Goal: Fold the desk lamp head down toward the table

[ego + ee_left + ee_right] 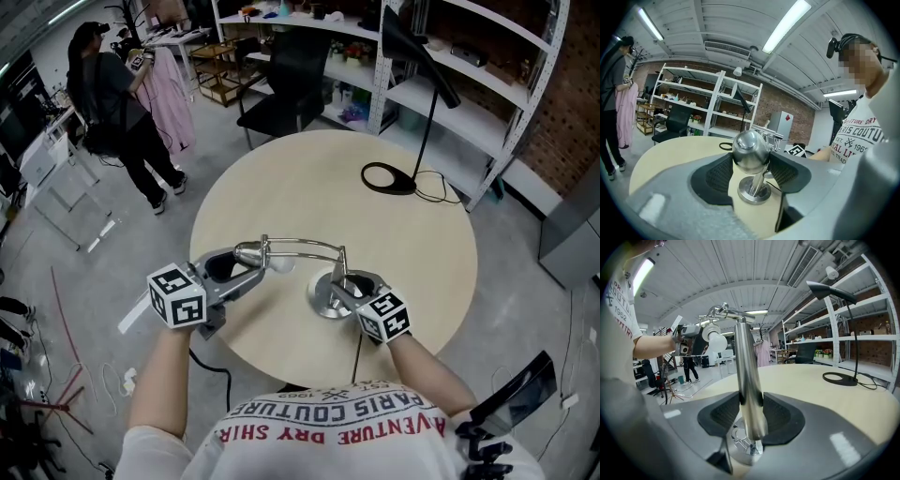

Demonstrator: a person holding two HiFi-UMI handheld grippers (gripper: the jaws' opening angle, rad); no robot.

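Standing on its round base (pixel 325 300) near the lower edge of the round table (pixel 403 272), just below the middle of the head view, the chrome desk lamp (pixel 305 246) has an upright stem (pixel 749 376) and an arm that runs roughly level to the left from the stem's top. At the arm's left end is the lamp head (pixel 750 150), with a white bulb (pixel 282 266) showing under it. The left gripper (pixel 253 266) has its two pads pressed on either side of that rounded chrome head, clamping it. The right gripper (pixel 751 414) is clamped on the stem just above the base, pads tight against the tube. Farther back on the table, toward the upper right of the head view, stands a black lamp (pixel 417 89) on a ring-shaped foot, its cord trailing to the right. Behind the table are white shelves (pixel 469 94) and a black chair (pixel 281 89). At the upper left a person (pixel 117 103) stands on the floor holding a pink garment (pixel 171 94).
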